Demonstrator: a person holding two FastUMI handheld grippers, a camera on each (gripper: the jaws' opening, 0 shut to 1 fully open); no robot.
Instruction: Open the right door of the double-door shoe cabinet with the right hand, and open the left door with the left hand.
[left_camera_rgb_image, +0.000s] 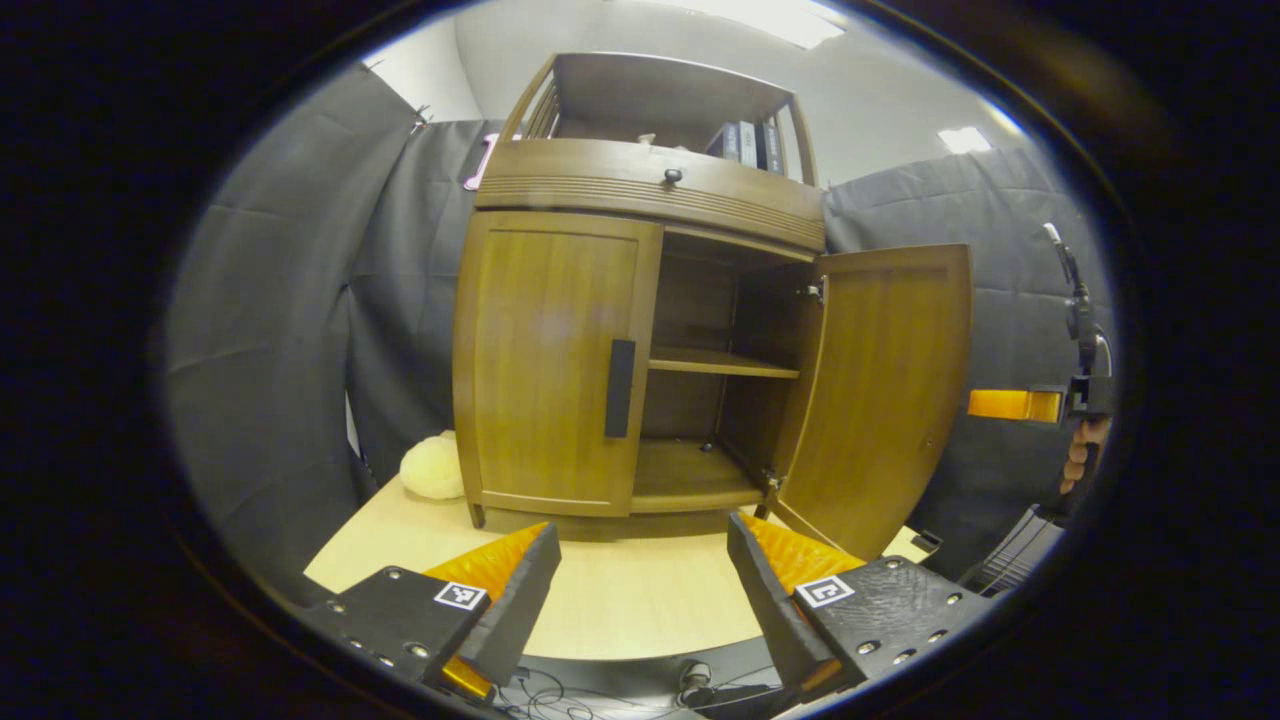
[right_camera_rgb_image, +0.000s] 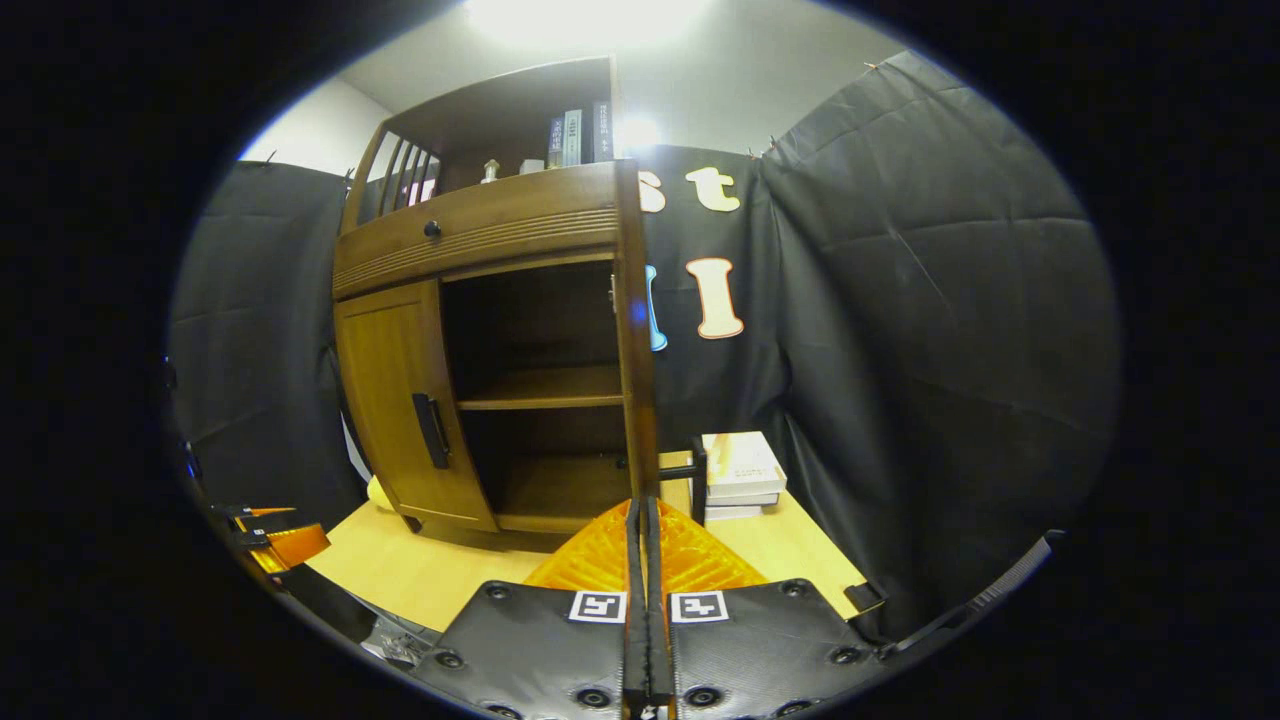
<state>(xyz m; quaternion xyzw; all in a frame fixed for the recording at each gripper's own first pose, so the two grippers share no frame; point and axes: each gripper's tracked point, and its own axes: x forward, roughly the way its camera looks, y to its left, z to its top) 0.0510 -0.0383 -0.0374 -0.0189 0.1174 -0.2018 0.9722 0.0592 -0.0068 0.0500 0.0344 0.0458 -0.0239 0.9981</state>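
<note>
We see the brown wooden double-door shoe cabinet (left_camera_rgb_image: 640, 330) standing on a pale wooden tabletop (left_camera_rgb_image: 640, 600) inside the booth. In the left gripper view, its right door (left_camera_rgb_image: 880, 400) is swung wide open, showing an inner shelf (left_camera_rgb_image: 720, 363) and the cabinet floor. Its left door (left_camera_rgb_image: 550, 360) is flush and closed, with a dark vertical bar handle (left_camera_rgb_image: 619, 388) near its inner edge.

Our left gripper (left_camera_rgb_image: 645, 580) sits low in front of the cabinet with its fingers spread wide and nothing between them, well apart from the left door's handle. At the far right of that view we see the right gripper (left_camera_rgb_image: 1015, 404), held by a hand (left_camera_rgb_image: 1082, 455), just beside the open door's outer edge.

In the right gripper view, the right gripper (right_camera_rgb_image: 644, 530) has its fingers pressed together with only a thin slit between them; the open door appears edge-on directly ahead, and we cannot tell whether anything is pinched. A stack of pale books (right_camera_rgb_image: 742, 475) lies on the tabletop to the right of the cabinet, and a cream fluffy object (left_camera_rgb_image: 432, 467) rests by its left corner.
</note>
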